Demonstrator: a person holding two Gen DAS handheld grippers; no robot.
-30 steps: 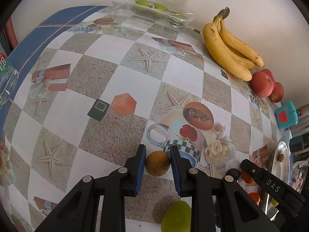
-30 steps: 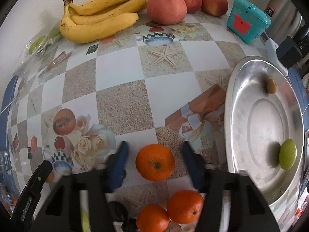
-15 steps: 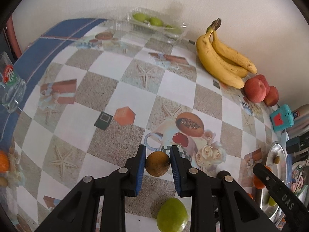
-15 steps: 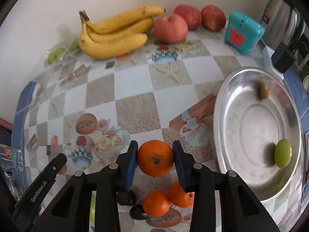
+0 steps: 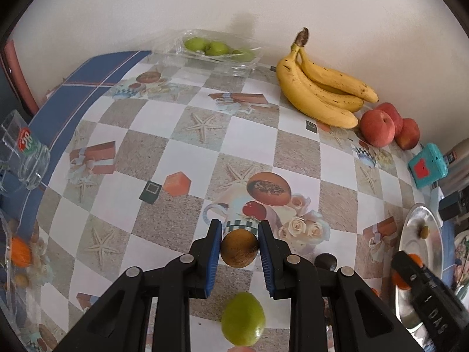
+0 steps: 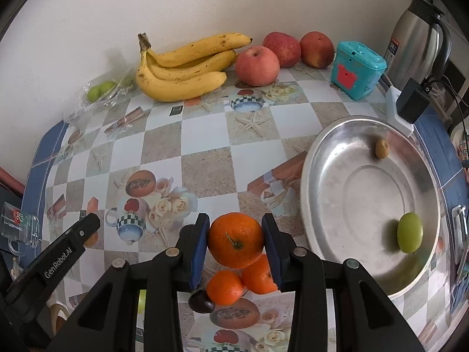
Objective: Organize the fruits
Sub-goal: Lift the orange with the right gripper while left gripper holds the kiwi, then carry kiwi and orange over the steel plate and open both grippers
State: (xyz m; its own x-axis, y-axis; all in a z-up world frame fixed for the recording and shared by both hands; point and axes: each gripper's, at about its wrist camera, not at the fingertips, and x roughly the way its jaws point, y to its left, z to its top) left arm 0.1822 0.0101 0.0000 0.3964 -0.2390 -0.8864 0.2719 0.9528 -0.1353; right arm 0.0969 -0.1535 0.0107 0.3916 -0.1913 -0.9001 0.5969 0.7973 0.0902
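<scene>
left wrist view: the left gripper (image 5: 239,248) is clamped narrow on a brown kiwi (image 5: 239,248), its long axis lying across between the blue pads, held above the checked tablecloth (image 5: 181,149). a green fruit (image 5: 242,318) lies just below.

right wrist view: the right gripper (image 6: 236,242) grips an orange (image 6: 235,239), stem facing the camera, above two more oranges (image 6: 225,287), beside the steel plate (image 6: 325,176). bananas (image 6: 187,70) lie by the wall.

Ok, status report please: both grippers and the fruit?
Left gripper shut on brown fruit. Right gripper shut on orange. Metal tray ahead, nothing in the way.
</scene>
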